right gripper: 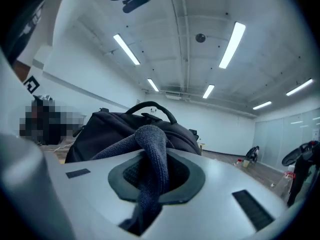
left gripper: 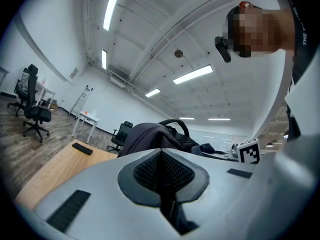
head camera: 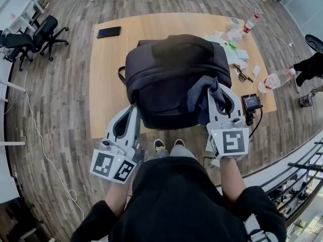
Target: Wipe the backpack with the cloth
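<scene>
Black backpack (head camera: pixel 176 79) sits mid wooden table (head camera: pixel 108 84), toward the near edge. R gripper (head camera: pixel 220 96) has its jaws clamped on grey cloth (head camera: pixel 202 92), which drapes over the pack's near-right side. L gripper (head camera: pixel 132 112) is at the near-left corner — jaws pressed together, nothing btwn. Phone (head camera: pixel 108 32) lies far-left, well apart.
</scene>
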The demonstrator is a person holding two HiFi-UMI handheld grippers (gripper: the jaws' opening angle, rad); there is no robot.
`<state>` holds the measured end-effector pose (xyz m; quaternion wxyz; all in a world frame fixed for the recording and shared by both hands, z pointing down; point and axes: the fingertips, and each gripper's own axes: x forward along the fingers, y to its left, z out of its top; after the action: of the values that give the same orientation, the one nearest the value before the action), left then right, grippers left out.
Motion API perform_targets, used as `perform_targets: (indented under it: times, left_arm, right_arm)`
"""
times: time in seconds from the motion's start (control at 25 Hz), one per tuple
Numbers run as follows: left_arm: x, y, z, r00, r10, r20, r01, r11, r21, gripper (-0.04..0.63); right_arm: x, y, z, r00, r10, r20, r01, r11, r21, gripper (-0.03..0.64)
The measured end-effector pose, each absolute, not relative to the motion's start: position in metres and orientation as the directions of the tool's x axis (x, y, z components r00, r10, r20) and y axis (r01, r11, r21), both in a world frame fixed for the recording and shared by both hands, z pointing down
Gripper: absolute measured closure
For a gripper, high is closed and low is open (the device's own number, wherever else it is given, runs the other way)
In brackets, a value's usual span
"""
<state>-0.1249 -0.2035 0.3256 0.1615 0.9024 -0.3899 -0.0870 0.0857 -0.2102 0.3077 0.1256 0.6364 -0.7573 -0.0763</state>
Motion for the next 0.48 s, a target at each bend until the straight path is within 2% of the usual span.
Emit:
perform_targets:
  times: [0.28,0.48]
  left_arm:
    - [-0.141,-0.213,0.332,0.658,-0.753,-0.014,-0.695,-0.614,0.375,0.58]
    - [-0.147,-0.213,0.339,0.658,-0.753,-0.007,-0.694,-0.61,0.382,0.58]
  right_arm:
    - [0.07,-0.236,0.326,-0.143,-0.956,0.256,-0.936,0.214,0.279,0.579]
    - [0.053,-0.246,0.331,-0.138,-0.945,0.297,-0.926,0.229,0.299,0.579]
